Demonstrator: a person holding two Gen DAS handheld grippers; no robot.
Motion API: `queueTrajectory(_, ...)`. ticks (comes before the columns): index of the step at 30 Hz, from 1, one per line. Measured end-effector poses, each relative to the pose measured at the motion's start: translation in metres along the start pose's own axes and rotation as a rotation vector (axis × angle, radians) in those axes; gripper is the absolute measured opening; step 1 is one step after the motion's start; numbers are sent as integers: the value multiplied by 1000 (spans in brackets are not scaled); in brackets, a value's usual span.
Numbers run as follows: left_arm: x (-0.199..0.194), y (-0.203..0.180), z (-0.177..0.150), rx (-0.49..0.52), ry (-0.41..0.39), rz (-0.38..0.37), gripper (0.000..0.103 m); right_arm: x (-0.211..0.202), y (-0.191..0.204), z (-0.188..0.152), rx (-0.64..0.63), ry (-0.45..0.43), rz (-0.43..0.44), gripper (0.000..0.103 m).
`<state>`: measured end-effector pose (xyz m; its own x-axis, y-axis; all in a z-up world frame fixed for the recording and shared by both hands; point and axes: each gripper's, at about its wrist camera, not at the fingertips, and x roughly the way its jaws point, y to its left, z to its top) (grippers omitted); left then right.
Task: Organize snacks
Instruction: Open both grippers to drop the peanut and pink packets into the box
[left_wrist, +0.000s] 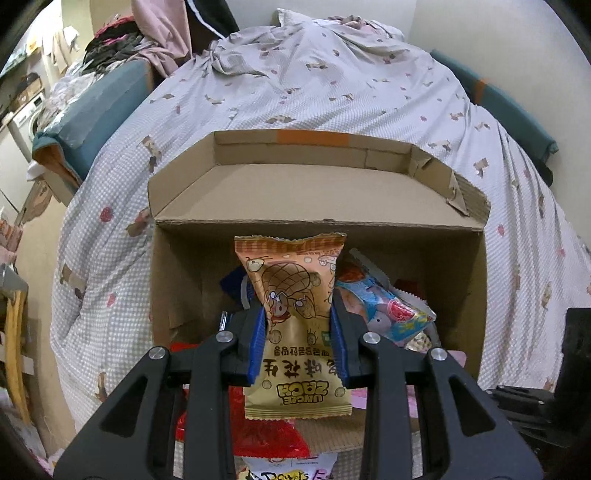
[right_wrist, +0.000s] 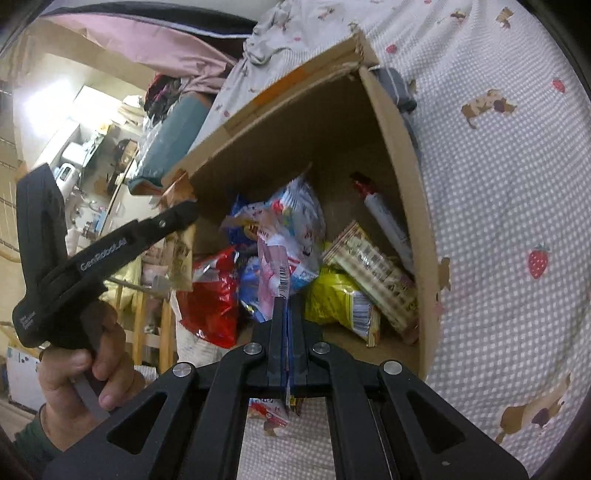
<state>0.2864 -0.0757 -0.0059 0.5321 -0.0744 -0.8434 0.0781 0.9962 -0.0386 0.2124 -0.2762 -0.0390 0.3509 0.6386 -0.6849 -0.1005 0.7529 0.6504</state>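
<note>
Two grippers are both loaded over the open box (left_wrist: 192, 258), which sits on the bed (left_wrist: 332, 92) with its flap folded back toward the bed's far end.

On the left, the left gripper (left_wrist: 300, 332) is clamped on the peanut bag (left_wrist: 295, 302), its blue pads pinching the bag's sides about midway, crimped top pointing forward. The bag hangs above the box's near edge, over the heap of packets inside; a red packet (left_wrist: 269, 439) lies below it at that edge.

To the right, the right gripper (right_wrist: 287, 328) has its fingers drawn nearly together on a thin pink packet (right_wrist: 275, 273), pinched edge-on with the barcode showing. That packet stands above the middle of the box, over the red, blue and yellow bags; a checked bag (right_wrist: 373, 269) and a tube (right_wrist: 384, 218) lie along the box's right wall.

The step looks like dropping both snacks in. To do it well, I would carry the peanut bag further in, toward the barer left side, lower it close to the heap before letting go, and release one gripper at a time so the packets do not slide over the near edge.
</note>
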Motion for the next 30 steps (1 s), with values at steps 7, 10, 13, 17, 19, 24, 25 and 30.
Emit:
queueTrajectory(7, 6, -1, -1, -4, 13, 11, 27, 1, 6, 4, -19, -1, -36, 5)
queueTrajectory(10, 5, -2, -2, -5, 12, 14, 27, -1, 6, 5, -19, -10, -42, 5)
queueTrajectory(13, 4, -2, -3, -4, 11, 16, 29, -5, 9, 6, -42, -23, -49, 5)
queueTrajectory(17, 2, -3, -4, 2, 11, 15, 29, -7, 10, 6, -47, -36, -63, 5)
queueTrajectory(19, 0, -1, -5, -1, 8, 16, 30, -9, 11, 6, -51, -43, -71, 6)
queueTrajectory(24, -3, 1, -7, -8, 14, 7, 33, -13, 10, 9, -53, -57, -82, 6)
queueTrajectory(25, -3, 0, -7, -7, 18, 9, 34, -13, 11, 10, -53, -62, -84, 6)
queueTrajectory(30, -4, 3, -9, -26, 34, 15, 52, -18, 14, 10, -68, -81, -87, 6)
